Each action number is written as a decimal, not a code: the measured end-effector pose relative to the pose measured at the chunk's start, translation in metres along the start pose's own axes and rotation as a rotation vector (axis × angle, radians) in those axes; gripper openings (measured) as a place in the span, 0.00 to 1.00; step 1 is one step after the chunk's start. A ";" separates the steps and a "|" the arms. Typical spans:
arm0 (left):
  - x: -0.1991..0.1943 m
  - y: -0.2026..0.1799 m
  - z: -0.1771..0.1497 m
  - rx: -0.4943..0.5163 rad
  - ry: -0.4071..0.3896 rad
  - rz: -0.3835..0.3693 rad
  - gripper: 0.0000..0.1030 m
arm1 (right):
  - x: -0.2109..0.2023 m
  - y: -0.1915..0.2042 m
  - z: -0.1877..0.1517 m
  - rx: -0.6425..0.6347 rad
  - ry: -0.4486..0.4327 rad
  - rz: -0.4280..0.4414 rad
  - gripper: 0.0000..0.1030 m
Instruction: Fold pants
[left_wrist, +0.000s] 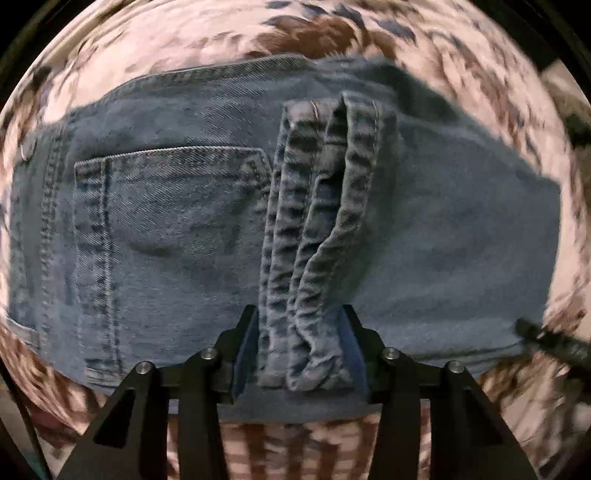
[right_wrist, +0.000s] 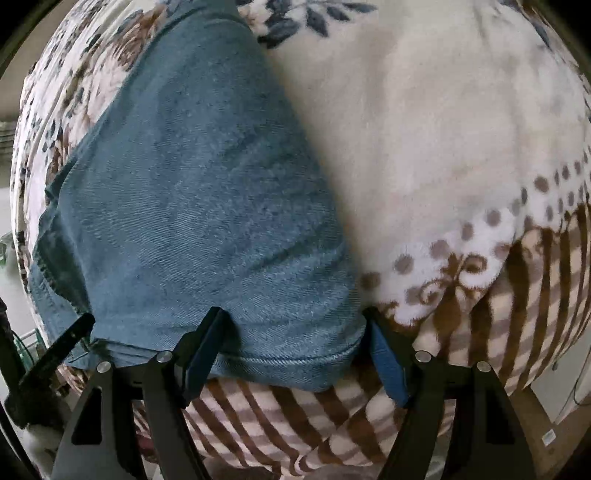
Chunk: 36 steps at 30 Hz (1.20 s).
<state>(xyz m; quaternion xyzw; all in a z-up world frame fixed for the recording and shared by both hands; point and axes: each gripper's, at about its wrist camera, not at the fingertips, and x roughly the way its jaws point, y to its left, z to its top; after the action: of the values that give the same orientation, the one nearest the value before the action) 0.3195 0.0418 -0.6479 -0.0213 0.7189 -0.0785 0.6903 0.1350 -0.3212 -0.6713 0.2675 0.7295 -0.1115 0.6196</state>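
Pants (left_wrist: 155, 221) lie folded on the blanket (right_wrist: 424, 129); left gripper (left_wrist: 301, 332) pinches the hems (left_wrist: 317, 229), right gripper (right_wrist: 295, 332) spread astride the fold, 1 lay-down left.

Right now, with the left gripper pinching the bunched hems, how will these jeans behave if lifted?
Probably floppy: the jeans already buckle at the hems in the left gripper. Likely heavyish, being thick stacked denim. Unlikely to slip, given the coarse weave.
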 end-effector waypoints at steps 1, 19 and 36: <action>0.000 0.002 0.000 -0.009 0.006 -0.010 0.30 | 0.000 0.000 0.003 -0.006 0.001 -0.005 0.75; -0.078 0.217 -0.117 -0.956 -0.339 -0.260 0.67 | -0.048 0.118 -0.008 -0.190 -0.153 -0.177 0.75; -0.024 0.264 -0.096 -1.095 -0.466 -0.378 0.70 | -0.011 0.260 -0.014 -0.383 -0.101 -0.188 0.75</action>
<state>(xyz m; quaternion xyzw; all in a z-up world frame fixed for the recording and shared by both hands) 0.2453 0.3133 -0.6585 -0.5155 0.4694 0.1871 0.6921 0.2613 -0.1008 -0.6139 0.0700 0.7271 -0.0415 0.6817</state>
